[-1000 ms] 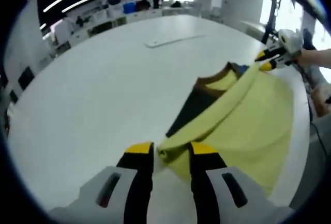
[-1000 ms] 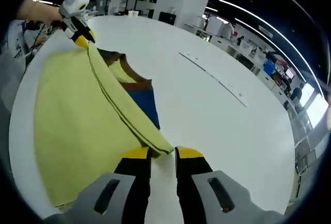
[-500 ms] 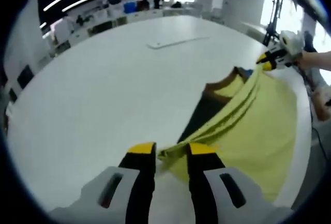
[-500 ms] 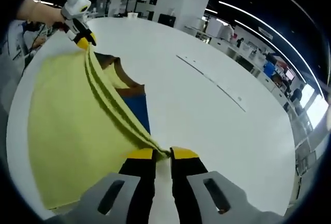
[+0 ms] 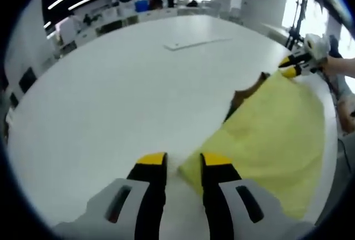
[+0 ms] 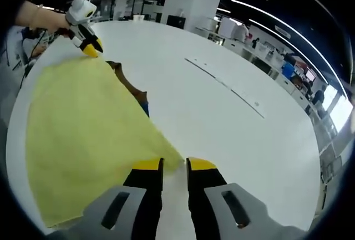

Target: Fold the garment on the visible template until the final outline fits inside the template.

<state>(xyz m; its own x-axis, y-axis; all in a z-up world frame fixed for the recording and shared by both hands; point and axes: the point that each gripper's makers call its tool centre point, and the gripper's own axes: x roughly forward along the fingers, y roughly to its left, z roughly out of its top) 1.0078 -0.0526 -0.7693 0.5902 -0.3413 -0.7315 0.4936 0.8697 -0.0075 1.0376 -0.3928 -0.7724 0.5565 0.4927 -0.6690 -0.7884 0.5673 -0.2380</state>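
The left gripper (image 5: 176, 165) and right gripper (image 6: 174, 167) each pinch a corner of the yellow shirt (image 6: 83, 123), jaws nearly closed. One fold lies flat on the white counter (image 5: 111, 85). I think more folds are left, and I cannot see the template.

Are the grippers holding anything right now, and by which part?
Both appear to pinch the yellow garment by the corners of its folded edge: the left gripper at one corner, the right gripper at the other, though the contact itself is hard to see.
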